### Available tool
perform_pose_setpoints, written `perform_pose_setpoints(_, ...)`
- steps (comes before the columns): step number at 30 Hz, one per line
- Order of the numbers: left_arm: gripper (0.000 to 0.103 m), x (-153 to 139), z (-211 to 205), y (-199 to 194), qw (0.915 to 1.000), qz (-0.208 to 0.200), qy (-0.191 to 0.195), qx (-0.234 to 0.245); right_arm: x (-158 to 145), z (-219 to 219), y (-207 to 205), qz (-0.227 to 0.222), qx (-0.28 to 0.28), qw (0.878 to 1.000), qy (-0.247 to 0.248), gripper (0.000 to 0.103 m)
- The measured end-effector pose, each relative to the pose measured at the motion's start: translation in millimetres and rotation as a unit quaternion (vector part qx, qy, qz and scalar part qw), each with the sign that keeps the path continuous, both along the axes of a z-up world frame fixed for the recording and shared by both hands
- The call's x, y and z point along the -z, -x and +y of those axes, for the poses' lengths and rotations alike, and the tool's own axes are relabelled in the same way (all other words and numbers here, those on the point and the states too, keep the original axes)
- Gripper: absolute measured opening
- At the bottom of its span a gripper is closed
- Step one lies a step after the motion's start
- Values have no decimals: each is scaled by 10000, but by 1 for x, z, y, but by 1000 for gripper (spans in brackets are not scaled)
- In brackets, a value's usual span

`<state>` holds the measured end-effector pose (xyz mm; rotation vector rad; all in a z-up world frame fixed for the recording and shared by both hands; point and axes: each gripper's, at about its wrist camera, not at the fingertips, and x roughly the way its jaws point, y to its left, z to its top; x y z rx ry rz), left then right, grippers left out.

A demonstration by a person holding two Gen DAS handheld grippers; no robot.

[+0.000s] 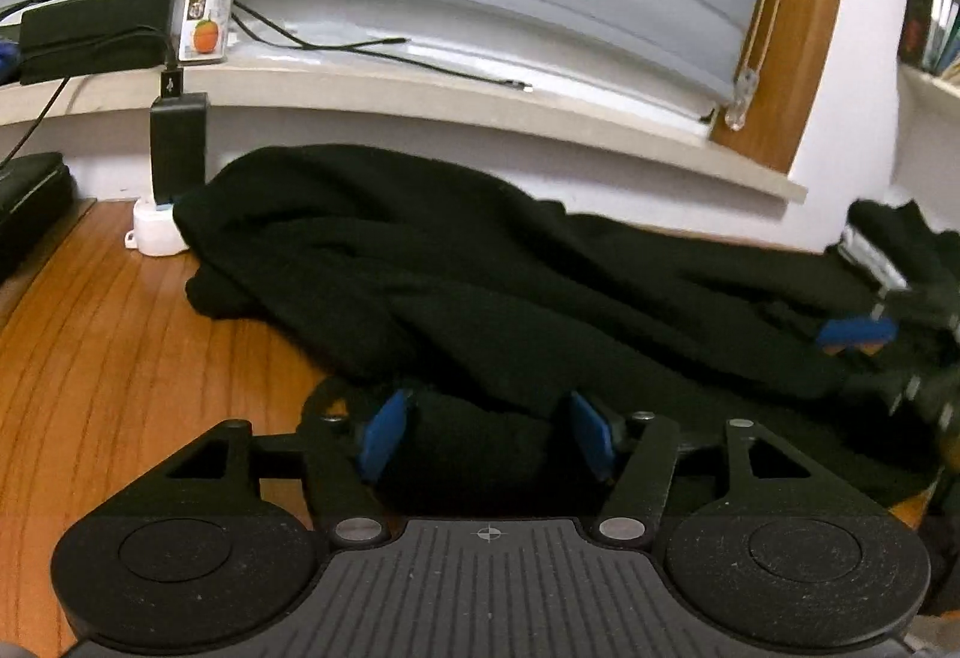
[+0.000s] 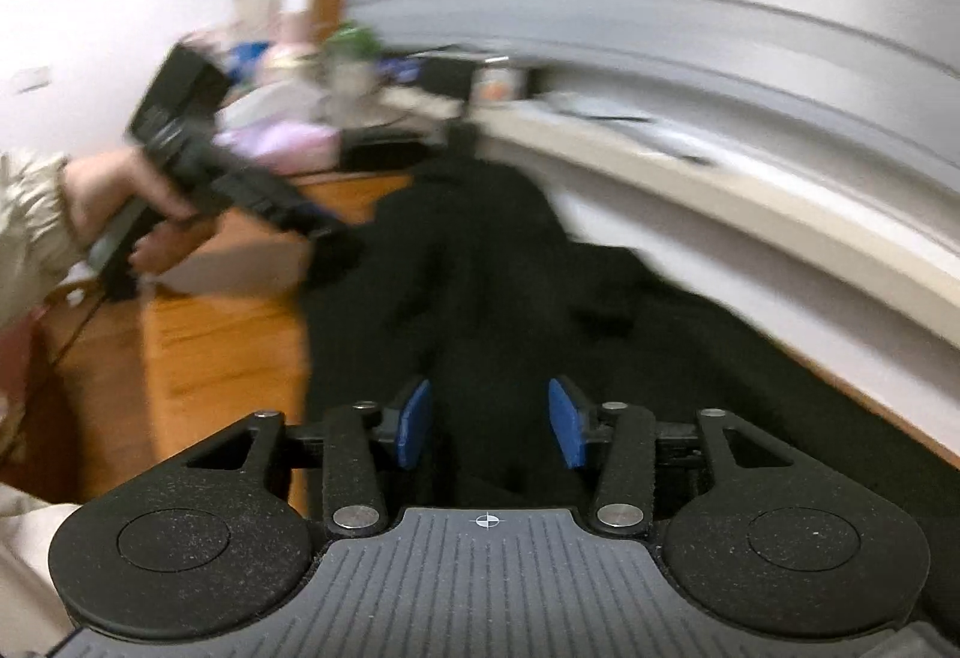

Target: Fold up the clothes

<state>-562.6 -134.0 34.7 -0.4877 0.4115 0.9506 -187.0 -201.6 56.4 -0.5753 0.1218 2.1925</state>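
Your left gripper [image 1: 486, 439] and right gripper [image 2: 491, 424] both spread their blue-padded fingers, gripping nothing, over the soft, rumpled black garment [image 1: 480, 262] on the glossy wood-grain desk [image 1: 120, 358].

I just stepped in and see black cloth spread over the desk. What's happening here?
A person is folding a black garment on a wooden desk below a window sill, with a handheld gripper in each hand. The left gripper and the right gripper both sit low over the near edge of the cloth, jaws apart with fabric between them. Neither clearly pinches it, and the garment lies rumpled.
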Motion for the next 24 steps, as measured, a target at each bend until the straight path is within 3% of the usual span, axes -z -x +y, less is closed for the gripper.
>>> perform_pose_setpoints(2, 63, 3, -1, -1, 10000, 45, -49, 2, -2, 3, -27, 59, 363, 9993, -29, 49)
perform_pose_setpoints(4, 40, 4, -3, -5, 9996, 205, -169, -75, -1, 8, -50, 83, 700, 9975, -51, 49)
perform_pose_setpoints(6, 32, -1, -10, -3, 9993, 183, -289, -144, 3, 16, -70, 88, 1022, 9947, -57, 49)
perform_pose_setpoints(9, 27, -21, -31, 13, 9987, 77, -435, -240, 10, 32, -89, 239, 1281, 9914, 124, 49)
perform_pose_setpoints(12, 27, -51, -66, 43, 9983, 26, -504, -294, 11, 45, -96, 233, 1423, 9892, 255, 49)
perform_pose_setpoints(14, 27, -61, -92, 59, 9978, 218, -409, -470, 8, 51, -93, 156, 1389, 9898, 263, 49)
perform_pose_setpoints(19, 30, -42, -127, 86, 9957, 589, 154, -700, 10, 73, -68, 85, 1035, 9928, 597, 50)
perform_pose_setpoints(24, 31, -34, -125, 87, 9956, 511, 165, -770, 11, 105, -24, 75, 570, 9944, 883, 55)
